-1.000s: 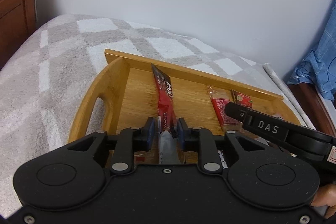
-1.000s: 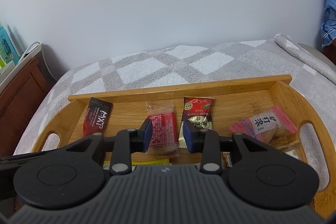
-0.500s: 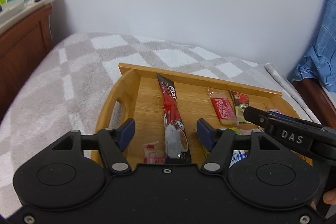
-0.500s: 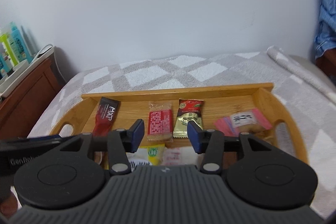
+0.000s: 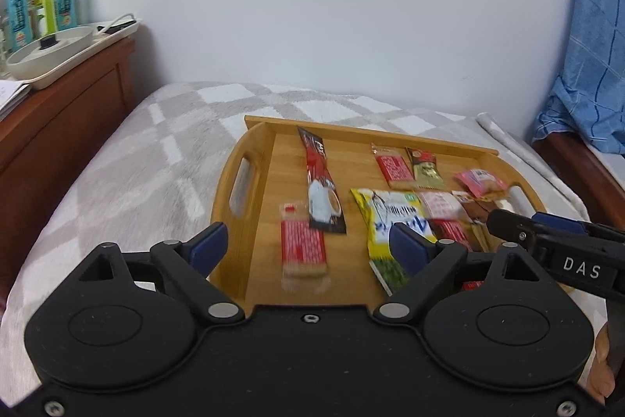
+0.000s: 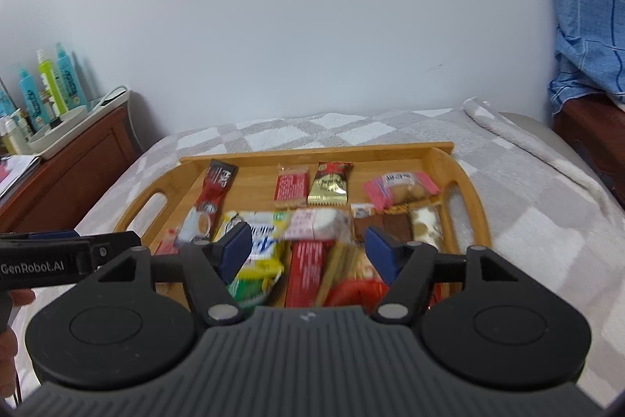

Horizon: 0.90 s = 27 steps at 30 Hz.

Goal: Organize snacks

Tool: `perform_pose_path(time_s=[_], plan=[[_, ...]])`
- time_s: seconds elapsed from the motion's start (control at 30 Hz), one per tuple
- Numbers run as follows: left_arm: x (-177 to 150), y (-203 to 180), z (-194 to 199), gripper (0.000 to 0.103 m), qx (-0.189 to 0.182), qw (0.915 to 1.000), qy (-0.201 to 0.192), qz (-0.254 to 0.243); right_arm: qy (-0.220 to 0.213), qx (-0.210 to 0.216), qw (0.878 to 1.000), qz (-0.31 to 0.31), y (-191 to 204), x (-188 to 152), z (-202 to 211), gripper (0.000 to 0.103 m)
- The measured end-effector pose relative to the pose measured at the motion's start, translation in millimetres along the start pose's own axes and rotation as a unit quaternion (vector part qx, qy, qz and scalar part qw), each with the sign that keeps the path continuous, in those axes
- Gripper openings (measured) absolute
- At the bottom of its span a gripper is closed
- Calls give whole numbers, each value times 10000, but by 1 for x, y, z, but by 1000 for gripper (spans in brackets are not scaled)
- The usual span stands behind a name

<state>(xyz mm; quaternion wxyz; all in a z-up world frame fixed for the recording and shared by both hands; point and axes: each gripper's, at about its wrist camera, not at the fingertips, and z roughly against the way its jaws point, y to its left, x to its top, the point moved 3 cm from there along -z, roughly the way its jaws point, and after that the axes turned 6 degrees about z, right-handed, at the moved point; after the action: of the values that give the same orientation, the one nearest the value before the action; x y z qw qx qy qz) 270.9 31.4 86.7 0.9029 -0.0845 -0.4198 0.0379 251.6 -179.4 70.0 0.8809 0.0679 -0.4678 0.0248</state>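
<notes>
- My left claw (image 5: 304,247) hangs wide apart, holding nothing, above the near-left end of the bamboo handled tray (image 5: 250,143).
- The long red coffee stick sachet (image 5: 321,188) lies flat just ahead, lengthwise beside the back row.
- My right claw (image 6: 308,249) gapes empty too, over the jumbled front snacks, likely sorted next.

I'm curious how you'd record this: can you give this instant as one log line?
left gripper: open, empty | right gripper: open, empty | coffee stick: lying in wooden tray | tray: on blanket
</notes>
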Motion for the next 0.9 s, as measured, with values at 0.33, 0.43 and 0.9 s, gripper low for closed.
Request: perform_pose_path(time_s=[0.33,0.43,0.9], plan=[[-49,-2,44,92,115,9999,-62,53,-190,-80,9990,400,12,-34,48,84],[-65,-4,52,92,140,9999,-28,82,-202,-96,9988,437,13,-47,60,86],[-126,-6,61,92,385,9992,108,-80,105,-448,9982,392,6,-111,77,88]])
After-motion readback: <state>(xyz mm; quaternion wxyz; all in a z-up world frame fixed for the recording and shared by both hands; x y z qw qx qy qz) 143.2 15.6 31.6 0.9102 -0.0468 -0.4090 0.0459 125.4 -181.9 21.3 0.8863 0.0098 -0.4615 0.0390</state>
